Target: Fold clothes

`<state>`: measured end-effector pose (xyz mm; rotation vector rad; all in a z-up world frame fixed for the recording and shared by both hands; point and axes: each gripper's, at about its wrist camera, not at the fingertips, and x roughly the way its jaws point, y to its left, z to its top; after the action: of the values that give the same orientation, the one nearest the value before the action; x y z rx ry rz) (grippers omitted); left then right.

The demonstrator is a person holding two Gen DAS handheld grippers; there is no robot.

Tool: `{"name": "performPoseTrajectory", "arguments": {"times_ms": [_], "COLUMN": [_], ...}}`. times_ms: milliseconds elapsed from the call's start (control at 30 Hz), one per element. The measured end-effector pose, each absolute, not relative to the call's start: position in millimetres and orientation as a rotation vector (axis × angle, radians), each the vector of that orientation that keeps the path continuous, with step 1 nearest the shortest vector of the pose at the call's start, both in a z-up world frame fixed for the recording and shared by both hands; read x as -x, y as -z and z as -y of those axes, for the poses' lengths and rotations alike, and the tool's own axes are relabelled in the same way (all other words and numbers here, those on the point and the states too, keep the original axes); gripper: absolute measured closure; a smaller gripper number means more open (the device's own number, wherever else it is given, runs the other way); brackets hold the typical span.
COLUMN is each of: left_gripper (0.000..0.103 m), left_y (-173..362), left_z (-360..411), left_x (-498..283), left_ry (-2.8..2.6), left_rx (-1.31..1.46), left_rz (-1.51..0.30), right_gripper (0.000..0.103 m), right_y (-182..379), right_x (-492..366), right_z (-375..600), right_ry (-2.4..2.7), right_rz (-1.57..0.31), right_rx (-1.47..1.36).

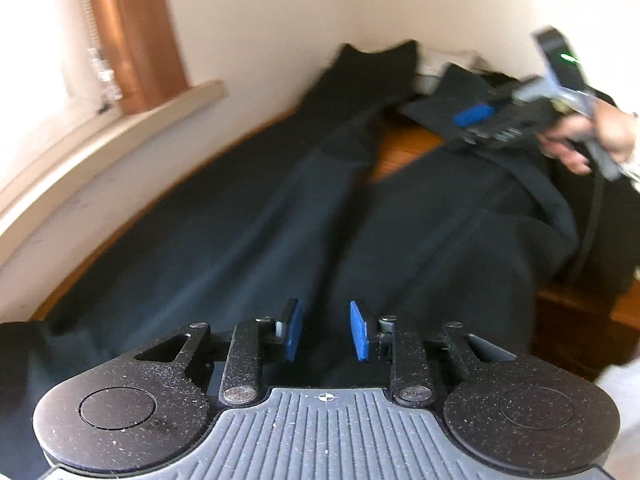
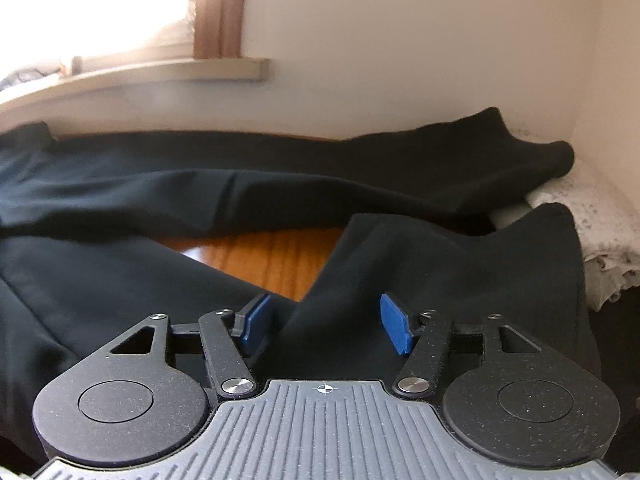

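Black trousers [image 1: 260,220] lie spread along a wooden table [image 1: 400,152], their two legs running toward the wall corner. My left gripper [image 1: 326,330] hovers low over the near leg, blue pads a little apart with nothing pinched. In the right wrist view the trousers [image 2: 120,280] fill the foreground. My right gripper [image 2: 326,326] stands open, and a raised fold of the near leg sits between its pads without being pressed. The left wrist view also shows the right gripper [image 1: 480,120], blurred, over the far leg ends and held by a hand [image 1: 592,140].
A wall with a pale window sill [image 2: 180,70] runs right behind the table [image 2: 272,256]. White lace cloth [image 2: 592,216] is bunched at the right end by the trouser cuffs. A black cable [image 1: 592,220] hangs from the right gripper. The table's edge [image 1: 580,312] shows at the right.
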<state>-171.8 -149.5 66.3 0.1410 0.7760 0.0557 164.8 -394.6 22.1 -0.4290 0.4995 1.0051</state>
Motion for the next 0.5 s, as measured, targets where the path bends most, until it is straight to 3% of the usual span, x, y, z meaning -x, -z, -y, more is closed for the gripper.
{"name": "performPoseTrajectory", "arguments": {"times_ms": [67, 100, 167, 233, 267, 433, 500], "left_gripper": [0.074, 0.074, 0.074, 0.074, 0.074, 0.074, 0.069], "left_y": [-61.7, -59.1, -54.9, -52.2, -52.2, -55.5, -55.1], "left_z": [154.6, 156.3, 155.4, 153.8, 153.6, 150.9, 150.9], "left_x": [169.5, 168.6, 163.4, 159.8, 159.7, 164.7, 164.2], "left_ry": [-0.037, -0.030, -0.030, -0.025, -0.019, 0.024, 0.021], "left_rx": [-0.145, -0.152, -0.143, -0.129, -0.125, -0.096, -0.102], "left_rz": [-0.786, -0.791, -0.794, -0.797, -0.795, -0.780, -0.779], "right_gripper": [0.045, 0.051, 0.067, 0.092, 0.097, 0.098, 0.098], "right_y": [-19.8, -18.6, -16.5, -17.7, -19.5, -32.9, -42.5], "right_x": [-167.4, -168.7, -171.6, -174.1, -173.3, -167.7, -163.7], "right_z": [396.9, 398.1, 401.1, 407.2, 410.5, 431.8, 443.6], "right_ry": [-0.996, -0.991, -0.988, -0.991, -0.975, -0.905, -0.860], "right_rz": [-0.500, -0.501, -0.503, -0.506, -0.487, -0.375, -0.310], "right_rx": [0.411, 0.403, 0.379, 0.341, 0.333, 0.304, 0.296]}}
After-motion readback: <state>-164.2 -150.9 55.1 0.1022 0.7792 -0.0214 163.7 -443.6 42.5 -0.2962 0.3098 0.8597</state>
